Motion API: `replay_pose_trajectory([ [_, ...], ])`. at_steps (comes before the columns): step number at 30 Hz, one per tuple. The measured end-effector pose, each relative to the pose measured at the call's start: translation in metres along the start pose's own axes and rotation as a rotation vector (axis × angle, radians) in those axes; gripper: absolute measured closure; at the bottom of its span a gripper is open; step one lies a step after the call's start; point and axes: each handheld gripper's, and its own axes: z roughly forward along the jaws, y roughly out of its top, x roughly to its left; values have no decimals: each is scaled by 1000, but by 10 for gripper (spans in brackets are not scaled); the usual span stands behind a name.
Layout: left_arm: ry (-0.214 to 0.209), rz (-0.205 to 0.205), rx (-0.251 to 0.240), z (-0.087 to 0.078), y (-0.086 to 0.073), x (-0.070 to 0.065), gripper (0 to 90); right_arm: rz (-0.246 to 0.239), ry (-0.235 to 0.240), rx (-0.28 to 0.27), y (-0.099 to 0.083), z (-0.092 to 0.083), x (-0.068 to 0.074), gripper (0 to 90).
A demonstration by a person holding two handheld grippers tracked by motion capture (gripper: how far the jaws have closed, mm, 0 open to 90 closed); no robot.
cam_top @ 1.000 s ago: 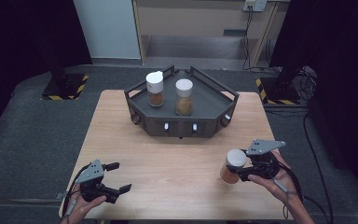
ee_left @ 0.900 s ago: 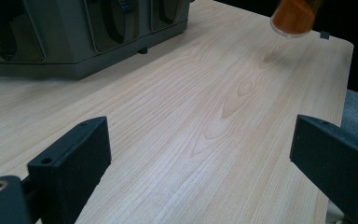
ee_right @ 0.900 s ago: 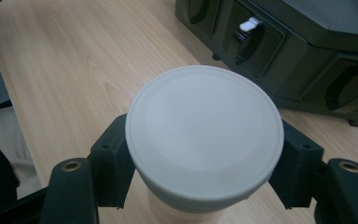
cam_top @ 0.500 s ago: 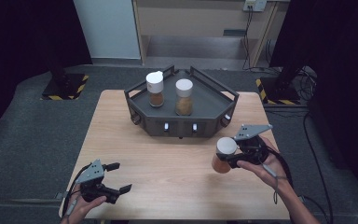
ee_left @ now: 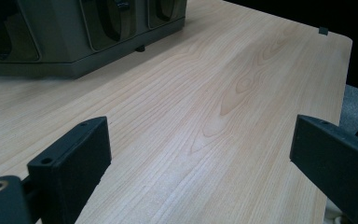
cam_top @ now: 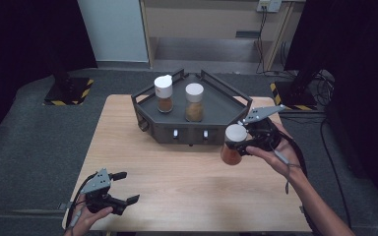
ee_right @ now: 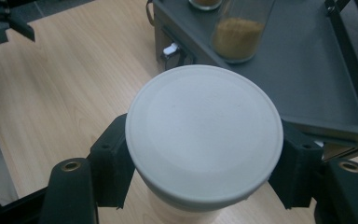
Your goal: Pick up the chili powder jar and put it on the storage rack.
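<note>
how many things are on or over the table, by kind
spice jars with white lids: 3, two standing in the tray, one held in the right tool
dark grey tray: 1
hand-held tools: 2, left tool open, right tool shut on the jar
total: 6

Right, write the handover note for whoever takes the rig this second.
Right tool: shut on the white-capped jar of reddish-brown powder, held in the air just in front of the dark tray's front right corner.
Left tool: open, nothing between the jaws, low over the near left of the wooden table.
Done: two spice jars stand upright in the tray, one at the left and one at the middle.
Left: probably set the held jar in the tray's free right part, beside the middle one, then let go.
</note>
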Motion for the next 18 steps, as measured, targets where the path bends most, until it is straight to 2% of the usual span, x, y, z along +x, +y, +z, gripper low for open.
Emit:
replay_pose_trajectory([
  [10, -2, 3, 2, 1, 0, 0, 42, 22, -42, -5, 40, -3, -10, 339],
  [18, -3, 3, 3, 1, 0, 0, 42, 54, -86, -15, 61, 6, -18, 339],
])
